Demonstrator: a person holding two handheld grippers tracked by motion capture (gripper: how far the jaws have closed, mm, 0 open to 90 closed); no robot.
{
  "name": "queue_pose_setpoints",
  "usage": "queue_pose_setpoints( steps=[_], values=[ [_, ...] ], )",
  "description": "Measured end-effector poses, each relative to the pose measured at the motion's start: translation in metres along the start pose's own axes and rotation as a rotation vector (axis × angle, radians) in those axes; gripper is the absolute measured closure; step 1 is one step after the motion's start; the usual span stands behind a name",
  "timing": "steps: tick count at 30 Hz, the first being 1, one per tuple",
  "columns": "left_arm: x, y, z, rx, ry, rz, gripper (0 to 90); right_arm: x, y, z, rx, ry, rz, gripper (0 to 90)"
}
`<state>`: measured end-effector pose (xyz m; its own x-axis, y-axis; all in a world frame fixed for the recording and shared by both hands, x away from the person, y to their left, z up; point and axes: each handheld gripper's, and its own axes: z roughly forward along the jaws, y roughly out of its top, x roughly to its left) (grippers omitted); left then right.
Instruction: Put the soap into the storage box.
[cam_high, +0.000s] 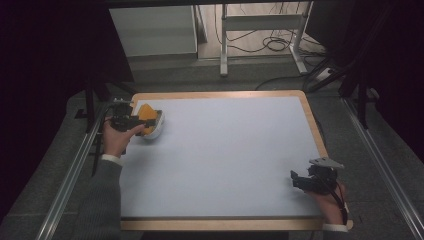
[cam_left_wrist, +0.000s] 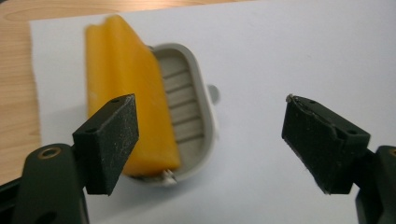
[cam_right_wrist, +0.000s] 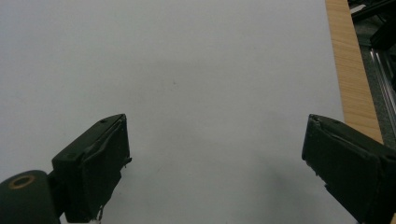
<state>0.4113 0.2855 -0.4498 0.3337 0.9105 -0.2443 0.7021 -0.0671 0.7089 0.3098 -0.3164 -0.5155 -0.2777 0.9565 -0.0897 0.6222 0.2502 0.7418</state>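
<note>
- Dish (cam_high: 156, 126), white w/ ribbed floor, sits at far-left corner of the bench (cam_high: 225, 160); yellow sponge (cam_high: 145, 113) leans tilted across its left side, part overhanging the rim.
- Left gripper (cam_left_wrist: 212, 140): fingers (cam_left_wrist: 109, 140) spread wide, holding nothing; left finger in front of the sponge's near end, right finger well clear over bare sheet. Whether any finger touches the sponge cannot be told.
- Risk 1: off-centre closure. Dish and sponge lie toward the left finger, so closing from here would likely push them sideways rather than pinch.
- Risk 2: sponge is soft and only propped; a nudge could tip it off the dish onto the sheet, or squash it so grip slips.
- Risk 3: dish looks light and sits on smooth sheet near the wooden edge (cam_left_wrist: 16, 93); a shove could slide it toward that edge.
- Right gripper (cam_right_wrist: 215, 163): fingers wide, empty, over bare sheet near the bench's right edge, well apart from the dish; too far to steady it if it slides.
</note>
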Motion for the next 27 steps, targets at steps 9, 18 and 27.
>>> queue_pose_setpoints(
  steps=[9, 18, 27],
  values=[
    [-0.015, -0.048, -0.017, -0.049, -0.065, 0.043, 20.0, 0.001, 0.000, -0.002, -0.001, -0.001, 0.002, 7.5],
    [-0.030, -0.084, -0.030, -0.070, -0.103, 0.085, 22.5, 0.000, 0.000, -0.004, -0.007, -0.002, 0.004, 7.5],
    [-0.036, -0.100, -0.028, -0.049, -0.129, 0.117, 23.1, 0.001, 0.000, -0.003, -0.009, 0.003, -0.004, 7.5]
  ],
)
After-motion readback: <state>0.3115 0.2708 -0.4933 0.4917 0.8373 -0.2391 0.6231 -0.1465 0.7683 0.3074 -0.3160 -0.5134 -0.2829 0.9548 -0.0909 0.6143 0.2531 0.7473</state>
